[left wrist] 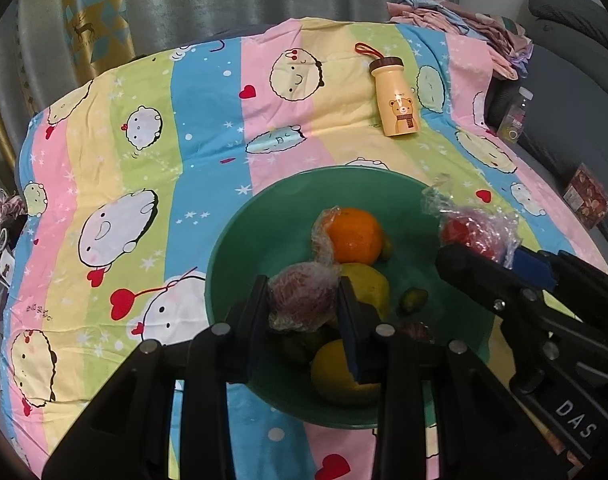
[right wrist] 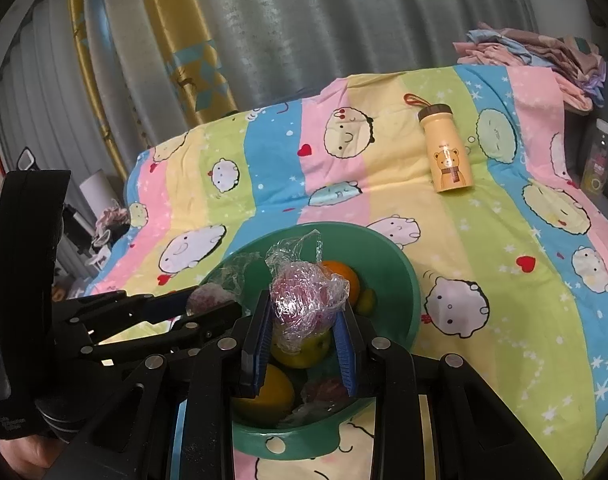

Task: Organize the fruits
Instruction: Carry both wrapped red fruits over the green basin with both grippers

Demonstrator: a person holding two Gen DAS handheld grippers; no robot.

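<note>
We see both grippers over the green bowl [left wrist: 224, 256], lower centre: left gripper [left wrist: 304, 304] jaws clamp one wrapped fruit [left wrist: 300, 296], right gripper [right wrist: 306, 312] jaws clamp another wrapped fruit [right wrist: 304, 300].

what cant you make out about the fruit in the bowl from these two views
- Left wrist view: the lowest fruit in the green bowl is covered by the left claw and its wrapped fruit.
- Right wrist view: the bowl's near side is blocked by the right claw.
- Both views: cling film blurs what each wrapped fruit is.
</note>
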